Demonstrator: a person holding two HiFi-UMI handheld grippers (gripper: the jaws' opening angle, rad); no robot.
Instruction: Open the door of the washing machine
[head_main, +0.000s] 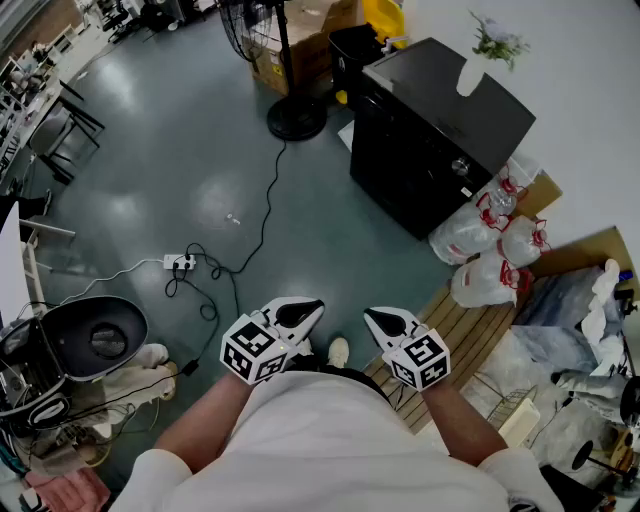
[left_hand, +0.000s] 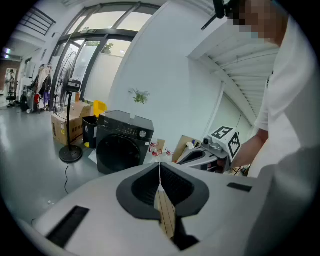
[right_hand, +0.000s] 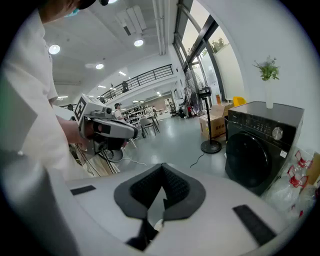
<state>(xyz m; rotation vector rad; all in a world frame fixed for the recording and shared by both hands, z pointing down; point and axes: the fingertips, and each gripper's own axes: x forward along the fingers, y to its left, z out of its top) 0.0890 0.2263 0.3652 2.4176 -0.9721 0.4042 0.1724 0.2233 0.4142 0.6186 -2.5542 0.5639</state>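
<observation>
A black front-loading washing machine (head_main: 430, 140) stands at the far right against the white wall, its round door (right_hand: 251, 159) closed. It also shows in the left gripper view (left_hand: 121, 146). A white vase with a green sprig (head_main: 475, 62) sits on top. Both grippers are held close to the person's body, well short of the machine. My left gripper (head_main: 310, 308) is shut with nothing between its jaws, and my right gripper (head_main: 375, 317) is shut and empty too. In each gripper view the jaws meet with no gap (left_hand: 160, 167) (right_hand: 162, 170).
A standing fan (head_main: 290, 100) with a black cable (head_main: 262, 215) and a power strip (head_main: 180, 262) lie on the grey floor. Cardboard boxes (head_main: 300, 50) stand behind it. White plastic bags (head_main: 485, 245) and a wooden pallet (head_main: 470, 335) sit right of the machine. Clutter fills the left edge.
</observation>
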